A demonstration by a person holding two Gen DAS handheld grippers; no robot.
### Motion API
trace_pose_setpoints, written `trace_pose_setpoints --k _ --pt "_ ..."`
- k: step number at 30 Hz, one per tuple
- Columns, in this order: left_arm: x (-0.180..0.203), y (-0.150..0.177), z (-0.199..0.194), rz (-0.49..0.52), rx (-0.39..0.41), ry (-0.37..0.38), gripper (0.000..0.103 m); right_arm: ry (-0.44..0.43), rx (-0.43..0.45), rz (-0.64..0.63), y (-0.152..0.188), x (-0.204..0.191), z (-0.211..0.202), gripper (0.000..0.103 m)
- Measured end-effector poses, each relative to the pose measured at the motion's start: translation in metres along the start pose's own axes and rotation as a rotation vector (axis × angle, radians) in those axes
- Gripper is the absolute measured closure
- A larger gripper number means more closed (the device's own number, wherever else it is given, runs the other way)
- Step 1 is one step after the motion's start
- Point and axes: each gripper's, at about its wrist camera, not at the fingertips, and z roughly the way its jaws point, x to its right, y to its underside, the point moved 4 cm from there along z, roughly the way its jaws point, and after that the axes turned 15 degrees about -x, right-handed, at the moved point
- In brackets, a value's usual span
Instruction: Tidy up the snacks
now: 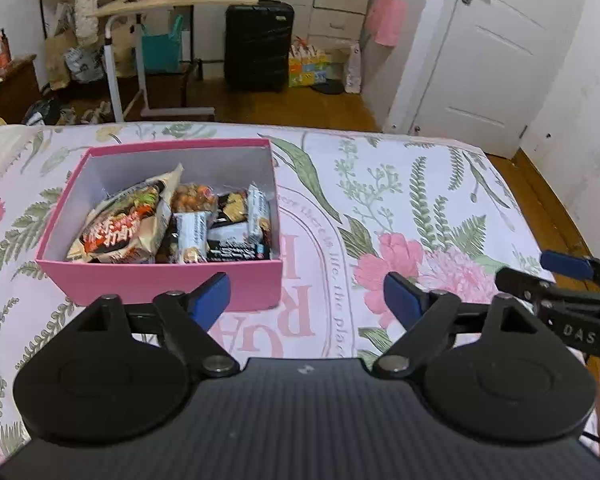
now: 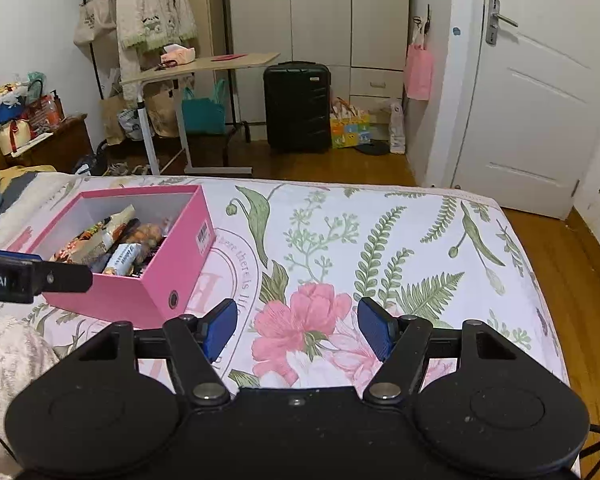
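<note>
A pink box [image 1: 256, 280] stands on the flowered bedspread [image 1: 400, 184], holding several snack packets: a large noodle bag [image 1: 124, 224] at its left and small dark and white bars [image 1: 236, 236] at its right. My left gripper [image 1: 307, 299] is open just in front of the box's near right corner, nothing between its blue pads. In the right wrist view the same box [image 2: 156, 280] lies to the left, and my right gripper [image 2: 298, 330] hovers open over a pink flower print, empty. Its tip [image 1: 556, 276] shows at the right edge of the left wrist view.
Beyond the bed's far edge lie wooden floor, a rolling side table [image 2: 204, 64], a black suitcase [image 2: 298, 106], wardrobes and a white door [image 2: 536, 92]. A fuzzy pale blanket [image 2: 8, 364] sits at the lower left. The left gripper's finger [image 2: 40, 276] crosses in front of the box.
</note>
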Motion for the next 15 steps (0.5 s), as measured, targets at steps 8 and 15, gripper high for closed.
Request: trace_pose_setpoints --k 8,15 --pt "-0.010 0.001 0.014 -0.020 0.011 -0.072 0.018 0.018 -0.001 0.015 0.004 -0.001 0.005 0.030" --pt "-0.011 0.010 0.018 -0.034 0.028 -0.117 0.018 0.053 0.023 0.057 0.009 0.000 0.011 0.018"
